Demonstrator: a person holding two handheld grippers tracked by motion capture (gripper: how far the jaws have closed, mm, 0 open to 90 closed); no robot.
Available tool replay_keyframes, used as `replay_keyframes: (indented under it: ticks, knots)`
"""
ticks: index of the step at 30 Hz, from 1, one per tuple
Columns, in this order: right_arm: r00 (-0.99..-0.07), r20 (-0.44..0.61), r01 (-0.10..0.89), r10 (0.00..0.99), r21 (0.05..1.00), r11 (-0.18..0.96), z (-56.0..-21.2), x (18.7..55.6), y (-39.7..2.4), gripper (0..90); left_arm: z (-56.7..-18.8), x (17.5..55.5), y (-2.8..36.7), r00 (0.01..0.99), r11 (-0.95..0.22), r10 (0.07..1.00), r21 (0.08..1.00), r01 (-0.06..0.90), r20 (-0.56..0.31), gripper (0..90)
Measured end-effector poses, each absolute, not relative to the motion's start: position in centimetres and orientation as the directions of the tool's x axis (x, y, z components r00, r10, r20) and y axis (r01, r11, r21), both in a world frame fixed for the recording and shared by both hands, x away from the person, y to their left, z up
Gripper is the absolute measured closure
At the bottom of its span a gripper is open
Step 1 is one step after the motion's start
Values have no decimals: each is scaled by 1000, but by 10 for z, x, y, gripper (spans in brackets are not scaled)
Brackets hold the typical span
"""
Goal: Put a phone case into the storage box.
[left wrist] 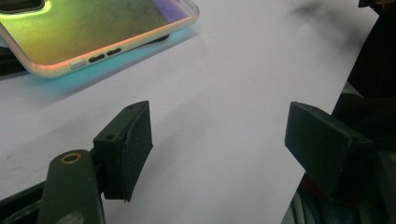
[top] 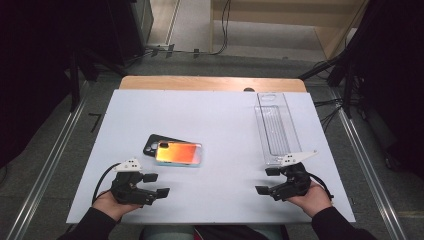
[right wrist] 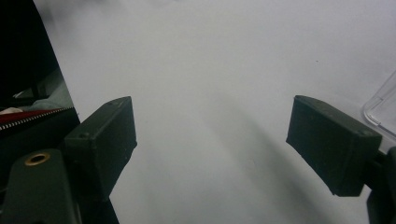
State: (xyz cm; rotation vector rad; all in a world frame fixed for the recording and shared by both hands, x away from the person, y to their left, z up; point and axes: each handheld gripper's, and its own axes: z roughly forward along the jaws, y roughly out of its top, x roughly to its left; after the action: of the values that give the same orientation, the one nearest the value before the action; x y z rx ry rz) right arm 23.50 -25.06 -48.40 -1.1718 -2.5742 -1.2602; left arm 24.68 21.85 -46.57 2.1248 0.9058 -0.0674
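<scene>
- The person sits at the near edge of a white table (top: 220,200), a gripper in each hand, both held low over the front of the tabletop.
- The left gripper (top: 156,184) is near the front-left of the table, its jaws pointing toward the middle. In the left gripper view (left wrist: 218,144) the two black jaws stand wide apart with nothing but bare white surface between them — released, holding nothing.
- The right gripper (top: 267,181) mirrors it near the front-right, jaws pointing inward toward the other one. In the right gripper view (right wrist: 212,144) its jaws are also spread, bare table between them, gripping nothing.
- The phone (top: 179,153) lies flat a little left of the table's middle, its glossy back shimmering orange to yellow. It is just beyond the left gripper, apart from it, untouched.
- In the left gripper view the phone's (left wrist: 100,28) lower edge shows at the top left, with the port slots along its rim.
- A black case (top: 153,142) lies under the phone's far-left corner, partly covered by it — the two overlap.
- A clear plastic tray (top: 276,127) lies lengthwise on the right side of the table, its near end just beyond the right gripper. A corner of that tray (right wrist: 380,109) shows at the right edge of the right gripper view.
</scene>
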Motion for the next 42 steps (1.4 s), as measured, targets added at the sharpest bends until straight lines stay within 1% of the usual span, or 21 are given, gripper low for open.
replay_keyframes:
  ticks: [12, 30, 42]
  knots:
    - [-711, 348, 650, 611, 658, 381, -488, 240, -252, 139, -468, 252, 216, 733, -416, 586, 648, 638, -346, 230]
    - [-738, 335, 616, 586, 688, 383, -482, 236, -246, 139, -466, 248, 223, 730, -394, 582, 661, 638, -357, 243]
    - [-730, 336, 624, 595, 684, 378, -482, 235, -248, 139, -465, 249, 221, 731, -398, 581, 660, 638, -357, 243]
